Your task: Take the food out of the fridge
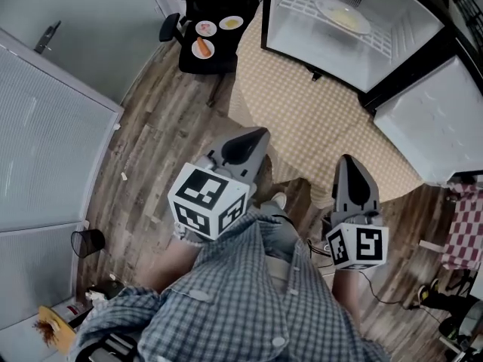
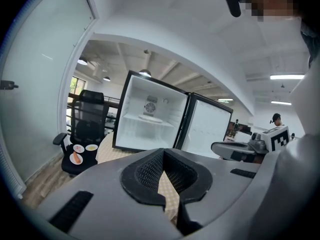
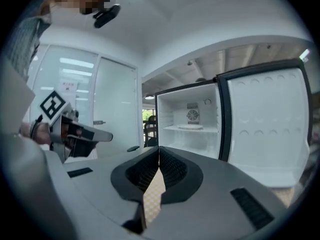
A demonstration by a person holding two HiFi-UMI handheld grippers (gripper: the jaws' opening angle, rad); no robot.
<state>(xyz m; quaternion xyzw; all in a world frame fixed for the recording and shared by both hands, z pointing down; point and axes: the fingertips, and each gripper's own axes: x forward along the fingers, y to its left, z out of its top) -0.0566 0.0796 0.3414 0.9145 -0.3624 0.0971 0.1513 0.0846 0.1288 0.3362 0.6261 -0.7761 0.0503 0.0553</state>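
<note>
Closed and empty, the left gripper and right gripper are hovering well short of the open fridge, where a plate of food is sitting on the shelf; the approach seems to be starting, calling for reaching in and opening.

The head view looks steeply down from above the person: the left gripper and right gripper are near, the fridge far right, the chair far left. The left gripper view sits low behind its jaws and faces the far fridge, with the chair to the left and the right gripper at the right. The right gripper view also faces the fridge, with the left gripper at the left. All three views share the fridge.
</note>
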